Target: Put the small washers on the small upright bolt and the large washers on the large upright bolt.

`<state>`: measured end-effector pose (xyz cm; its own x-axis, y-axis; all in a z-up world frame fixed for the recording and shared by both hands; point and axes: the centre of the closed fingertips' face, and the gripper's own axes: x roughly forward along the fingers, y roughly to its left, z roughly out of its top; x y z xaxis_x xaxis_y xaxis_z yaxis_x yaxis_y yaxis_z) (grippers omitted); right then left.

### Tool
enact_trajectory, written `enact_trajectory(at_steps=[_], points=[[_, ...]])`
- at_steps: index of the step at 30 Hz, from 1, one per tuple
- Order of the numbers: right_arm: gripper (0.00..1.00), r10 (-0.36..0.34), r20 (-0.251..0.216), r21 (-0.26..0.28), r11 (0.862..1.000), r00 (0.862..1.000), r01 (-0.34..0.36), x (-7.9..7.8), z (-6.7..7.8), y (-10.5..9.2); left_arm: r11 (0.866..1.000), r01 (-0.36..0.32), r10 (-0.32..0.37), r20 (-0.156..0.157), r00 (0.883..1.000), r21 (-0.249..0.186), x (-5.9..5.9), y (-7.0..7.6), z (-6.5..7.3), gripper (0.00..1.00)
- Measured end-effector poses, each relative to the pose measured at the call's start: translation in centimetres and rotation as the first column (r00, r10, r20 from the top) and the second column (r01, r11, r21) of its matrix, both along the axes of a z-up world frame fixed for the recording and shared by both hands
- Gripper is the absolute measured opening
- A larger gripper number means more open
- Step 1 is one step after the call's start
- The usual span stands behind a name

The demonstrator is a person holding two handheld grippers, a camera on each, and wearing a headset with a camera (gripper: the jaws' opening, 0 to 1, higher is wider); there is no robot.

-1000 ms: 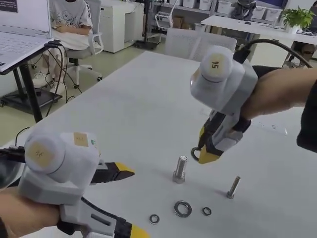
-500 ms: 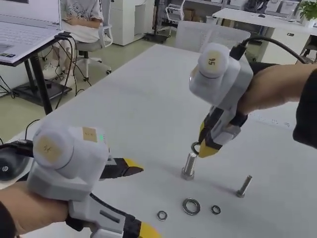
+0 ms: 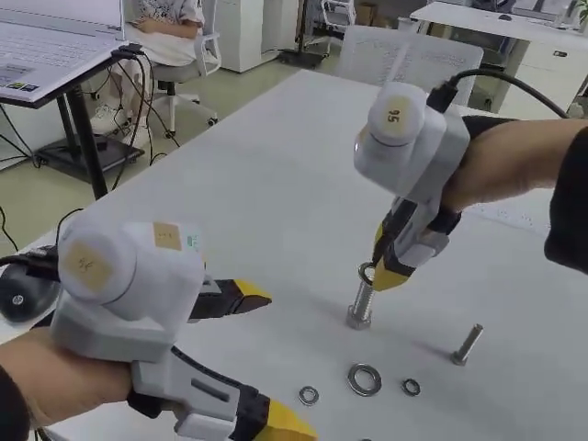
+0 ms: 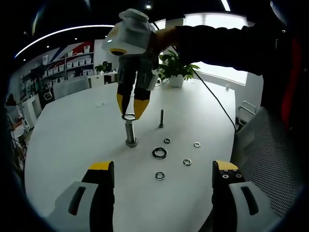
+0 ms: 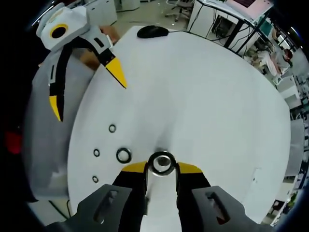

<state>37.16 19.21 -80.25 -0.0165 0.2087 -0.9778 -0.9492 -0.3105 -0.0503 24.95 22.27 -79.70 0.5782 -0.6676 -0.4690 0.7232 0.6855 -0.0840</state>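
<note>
My right gripper (image 3: 384, 273) is shut on a large steel washer (image 3: 362, 274) and holds it level right at the top of the large upright bolt (image 3: 360, 308). In the right gripper view that washer (image 5: 161, 154) sits between the yellow fingertips. The small upright bolt (image 3: 467, 344) stands to the right. One large washer (image 3: 364, 378) and small washers (image 3: 309, 395) lie flat in front of the bolts. My left gripper (image 3: 266, 363) hovers open and empty at the near left. From the left gripper view, the large bolt (image 4: 130, 134) and small bolt (image 4: 161, 118) stand ahead.
A black mouse (image 3: 14, 303) lies at the table's left edge. Beyond that edge stand a laptop (image 3: 46, 46) on a stand and a seated person (image 3: 170, 14). Several small washers (image 4: 187, 162) are scattered on the white table (image 3: 276, 156).
My right gripper has carried the large washer left and down, from beside the large bolt to its top. The left gripper has barely moved; the head camera has shifted.
</note>
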Motion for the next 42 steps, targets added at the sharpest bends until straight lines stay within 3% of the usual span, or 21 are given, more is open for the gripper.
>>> enact_trajectory(at_steps=[20,42], points=[[0.23,0.012,-0.003,-0.039,0.999,1.000,-0.013,-0.2,-0.9,0.0,0.995,-0.095,0.097,0.069,0.993,-0.034,1.3,1.6,1.6,0.84],[0.23,0.008,-0.019,-0.068,0.998,1.000,-0.009,-0.1,-2.4,0.0,0.994,-0.099,0.102,0.080,0.991,-0.045,1.5,1.7,2.0,0.83]])
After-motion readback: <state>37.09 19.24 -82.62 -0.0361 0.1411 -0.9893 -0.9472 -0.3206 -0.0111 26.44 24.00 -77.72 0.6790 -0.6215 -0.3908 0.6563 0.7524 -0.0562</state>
